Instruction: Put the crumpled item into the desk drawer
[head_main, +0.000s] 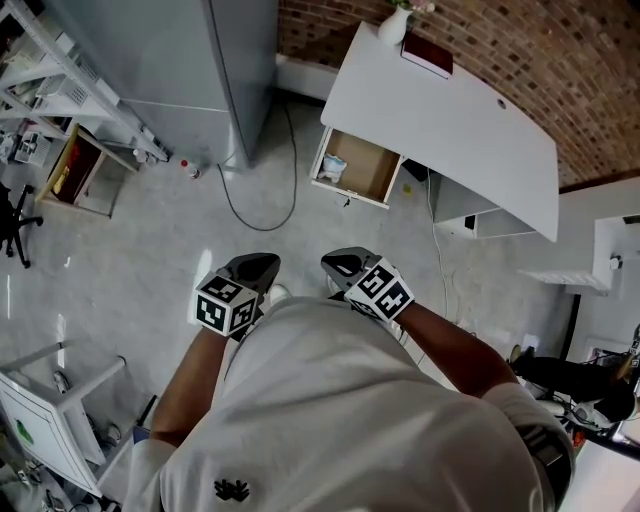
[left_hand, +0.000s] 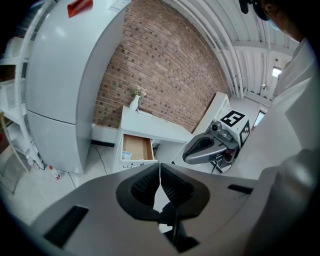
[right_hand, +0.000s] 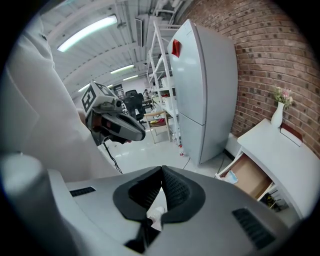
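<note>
The white desk (head_main: 450, 120) stands against the brick wall with its wooden drawer (head_main: 368, 168) pulled open. A crumpled pale blue and white item (head_main: 333, 167) lies in the drawer's left corner; it also shows as a small crumpled item (left_hand: 127, 155) in the left gripper view and as a pale item (right_hand: 231, 176) in the right gripper view. My left gripper (head_main: 250, 268) and right gripper (head_main: 350, 264) are held close to my body, well short of the desk. The left gripper (left_hand: 160, 167) has its pads pressed together with nothing between them. The right gripper (right_hand: 162, 172) is likewise shut and empty.
A tall grey fridge (head_main: 190, 70) stands left of the desk, with a black cable (head_main: 262, 200) looping over the floor. A white vase (head_main: 393, 25) and a dark red book (head_main: 428, 55) sit on the desk. Shelving (head_main: 60, 90) lines the left side. A small bottle (head_main: 190, 168) lies near the fridge.
</note>
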